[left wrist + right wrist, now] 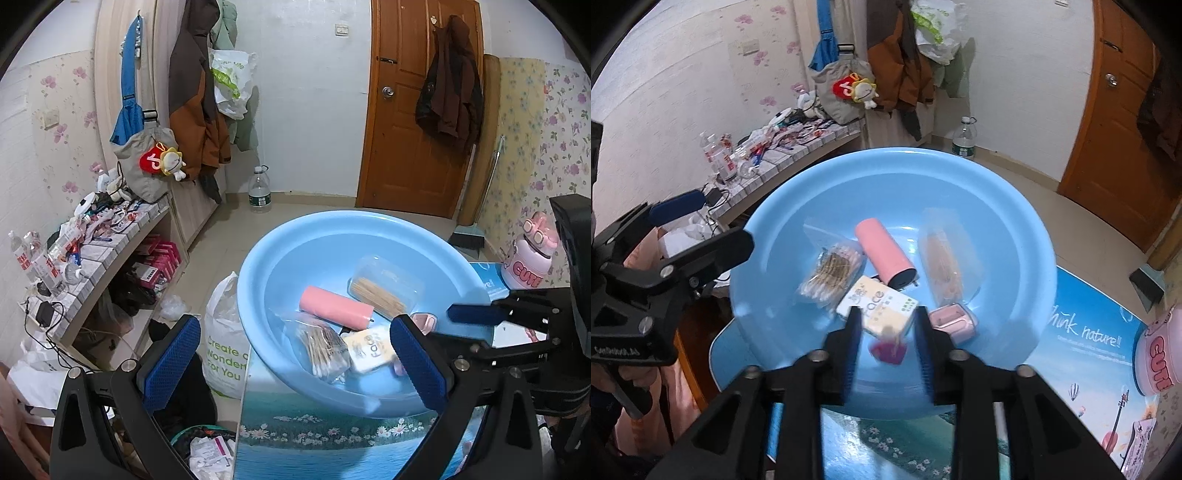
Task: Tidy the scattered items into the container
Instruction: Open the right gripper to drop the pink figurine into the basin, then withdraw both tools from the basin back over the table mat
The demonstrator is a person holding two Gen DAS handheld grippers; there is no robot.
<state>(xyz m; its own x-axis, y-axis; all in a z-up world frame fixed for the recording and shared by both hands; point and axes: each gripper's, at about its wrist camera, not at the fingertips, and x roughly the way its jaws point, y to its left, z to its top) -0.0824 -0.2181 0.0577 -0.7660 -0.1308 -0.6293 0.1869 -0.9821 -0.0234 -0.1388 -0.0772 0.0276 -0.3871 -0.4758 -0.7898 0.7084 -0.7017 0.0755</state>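
A light blue basin (1015,229) stands on the table and also shows in the left wrist view (280,254). It holds a pink cylinder (884,258), a bag of cotton swabs (831,273), a tissue pack (882,310), a clear box of sticks (942,262) and a pink case (955,321). My right gripper (886,350) hovers over the basin's near side, jaws partly open; a small blurred magenta item (890,349) lies between and below the fingers. My left gripper (291,362) is wide open and empty at the basin's left front edge.
A pink "CUTE" bottle (530,258) stands at the table's right. A low shelf (110,254) cluttered with bottles is left. A white shopping bag (221,339) sits on the floor beside the table. A water bottle (259,190) stands by the far wall.
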